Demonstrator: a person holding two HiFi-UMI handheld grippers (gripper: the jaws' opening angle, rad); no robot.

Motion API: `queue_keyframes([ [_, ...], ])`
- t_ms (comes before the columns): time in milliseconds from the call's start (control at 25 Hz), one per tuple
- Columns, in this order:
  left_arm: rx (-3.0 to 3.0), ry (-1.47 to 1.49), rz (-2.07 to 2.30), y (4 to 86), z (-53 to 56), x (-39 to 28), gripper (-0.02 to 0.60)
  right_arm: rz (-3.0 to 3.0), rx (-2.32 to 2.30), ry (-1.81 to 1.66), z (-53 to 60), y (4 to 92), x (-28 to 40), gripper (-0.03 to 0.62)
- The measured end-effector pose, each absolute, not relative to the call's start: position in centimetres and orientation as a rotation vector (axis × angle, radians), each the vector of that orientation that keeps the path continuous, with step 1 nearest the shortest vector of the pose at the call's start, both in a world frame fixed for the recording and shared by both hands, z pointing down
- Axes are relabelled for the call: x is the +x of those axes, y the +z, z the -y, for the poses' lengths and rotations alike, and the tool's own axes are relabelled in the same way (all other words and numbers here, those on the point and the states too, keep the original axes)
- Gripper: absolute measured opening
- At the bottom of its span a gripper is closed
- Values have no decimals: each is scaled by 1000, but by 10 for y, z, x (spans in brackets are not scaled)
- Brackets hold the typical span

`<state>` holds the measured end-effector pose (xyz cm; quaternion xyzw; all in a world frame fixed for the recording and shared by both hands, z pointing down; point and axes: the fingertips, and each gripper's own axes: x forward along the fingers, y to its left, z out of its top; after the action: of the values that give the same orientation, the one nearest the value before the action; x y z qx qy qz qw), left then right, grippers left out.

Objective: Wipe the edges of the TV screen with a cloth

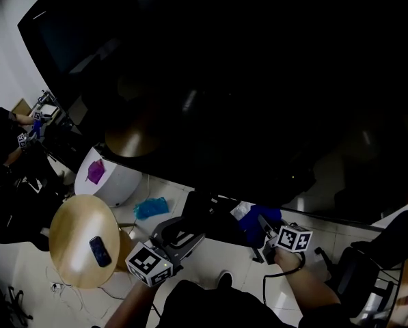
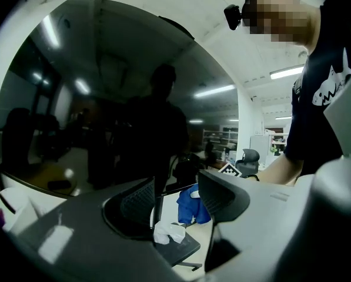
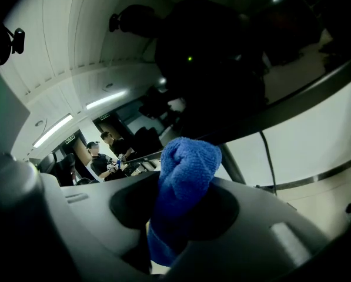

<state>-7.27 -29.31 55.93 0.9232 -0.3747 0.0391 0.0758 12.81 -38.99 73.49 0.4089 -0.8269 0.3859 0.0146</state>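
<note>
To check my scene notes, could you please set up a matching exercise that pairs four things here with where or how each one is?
Things:
1. blue cloth
2. left gripper
3. dark phone
4. teal rag

Places or states:
A. on the round table
B. on the floor
C. open, empty
D. clamped in the right gripper

Pairs: 1-D, 2-C, 3-A, 4-B

left grey gripper (image 2: 175,187): jaws apart, empty | right grey gripper (image 3: 186,187): clamped on blue terry cloth (image 3: 188,157) | both below black TV screen (image 1: 231,80)
</note>
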Motion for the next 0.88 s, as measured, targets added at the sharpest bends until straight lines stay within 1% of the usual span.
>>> queue_keyframes([
  [160, 2767, 105, 1117, 563, 302, -90, 215, 2571, 1235, 1200, 392, 736, 98, 132],
  [400, 2771, 87, 1070, 574, 320, -145, 215, 2553, 1252, 1136, 402, 740, 45, 132],
  [680, 2818, 69, 904, 581, 341, -246, 215, 2453, 1486, 1113, 421, 750, -10, 132],
  [880, 2847, 135, 786, 585, 358, -298, 214, 2395, 1595, 1102, 433, 749, -49, 132],
])
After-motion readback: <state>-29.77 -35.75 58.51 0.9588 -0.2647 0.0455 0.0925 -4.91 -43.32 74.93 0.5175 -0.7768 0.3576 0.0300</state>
